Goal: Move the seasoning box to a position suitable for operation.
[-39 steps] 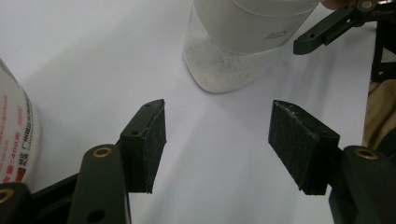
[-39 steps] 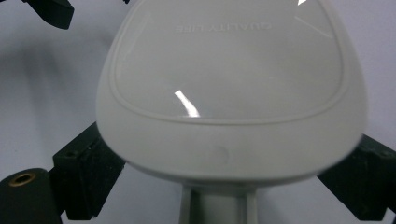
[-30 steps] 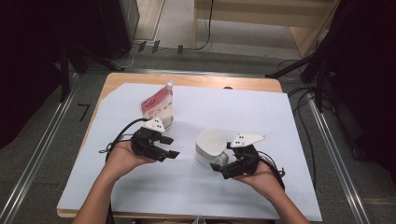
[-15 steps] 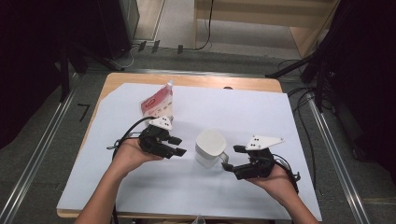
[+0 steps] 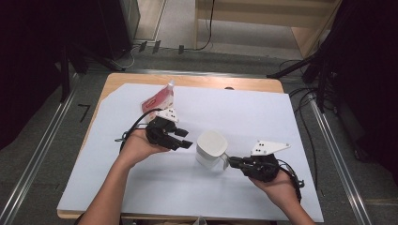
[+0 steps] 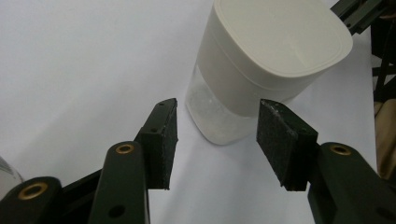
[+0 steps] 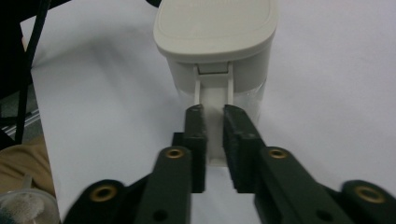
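The right gripper [image 5: 229,162] is lying low and level in the person's hand near the table's [image 5: 197,82] front edge, its jaws having just been closing, now pinching the jug's [image 5: 210,149] white handle [image 7: 213,122]. The jug is standing upright mid-sheet [image 5: 244,110]. The left gripper [image 5: 184,139] is hovering just beside the jug's far-left side, jaws spread, nothing between them. Beyond, a red pouch [image 5: 159,99] is lying near the back edge, with bare sheet lying open to the right
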`<act>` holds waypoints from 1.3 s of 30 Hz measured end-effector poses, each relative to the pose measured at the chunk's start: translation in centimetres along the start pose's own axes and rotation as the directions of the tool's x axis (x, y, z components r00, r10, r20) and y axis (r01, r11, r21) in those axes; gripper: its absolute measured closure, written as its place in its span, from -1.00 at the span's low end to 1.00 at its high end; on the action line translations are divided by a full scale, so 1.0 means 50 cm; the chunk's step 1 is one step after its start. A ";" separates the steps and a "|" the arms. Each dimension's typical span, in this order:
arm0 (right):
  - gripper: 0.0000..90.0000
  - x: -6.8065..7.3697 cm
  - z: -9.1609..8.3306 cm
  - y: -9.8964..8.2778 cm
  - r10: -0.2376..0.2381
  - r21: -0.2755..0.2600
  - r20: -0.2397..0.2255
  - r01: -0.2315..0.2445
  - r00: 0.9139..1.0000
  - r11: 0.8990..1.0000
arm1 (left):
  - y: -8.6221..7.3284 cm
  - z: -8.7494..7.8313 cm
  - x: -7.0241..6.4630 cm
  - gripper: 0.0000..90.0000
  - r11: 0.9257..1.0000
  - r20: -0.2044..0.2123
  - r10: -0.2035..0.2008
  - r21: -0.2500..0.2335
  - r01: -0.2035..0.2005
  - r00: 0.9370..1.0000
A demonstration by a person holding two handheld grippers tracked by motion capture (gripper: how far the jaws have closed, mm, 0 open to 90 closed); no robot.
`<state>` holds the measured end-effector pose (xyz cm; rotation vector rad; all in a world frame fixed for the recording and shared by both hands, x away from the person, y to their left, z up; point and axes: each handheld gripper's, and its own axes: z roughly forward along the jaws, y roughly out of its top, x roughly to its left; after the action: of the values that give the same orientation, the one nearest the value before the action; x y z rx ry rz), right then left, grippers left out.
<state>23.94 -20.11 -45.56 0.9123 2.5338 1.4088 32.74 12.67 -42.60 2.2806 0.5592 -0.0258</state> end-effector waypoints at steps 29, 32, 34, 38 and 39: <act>1.00 0.026 0.049 -0.005 0.006 -0.006 -0.009 -0.006 1.000 1.000 | -0.002 0.012 -0.012 -0.04 0.999 0.009 -0.033 0.020 0.033 0.999; 1.00 0.021 0.047 -0.005 0.015 -0.004 -0.001 -0.015 1.000 1.000 | -0.003 0.011 -0.013 -0.02 0.999 0.008 -0.030 0.014 0.030 1.000; 1.00 0.015 0.044 -0.005 0.013 -0.004 0.005 -0.013 1.000 1.000 | -0.005 0.011 -0.013 -0.03 1.000 0.009 -0.016 0.002 0.016 1.000; 1.00 0.008 0.038 -0.004 0.008 0.003 0.027 -0.008 1.000 1.000 | -0.010 0.015 -0.016 -0.08 1.000 0.000 0.006 -0.017 -0.006 1.000; 1.00 0.005 0.037 -0.004 0.013 0.004 0.030 -0.013 0.999 1.000 | -0.010 0.018 -0.017 -0.09 1.000 0.001 0.009 -0.011 -0.009 1.000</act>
<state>24.33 -18.67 -46.72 0.9451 2.5150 1.3826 31.93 12.03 -43.39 2.2720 0.5477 -0.0191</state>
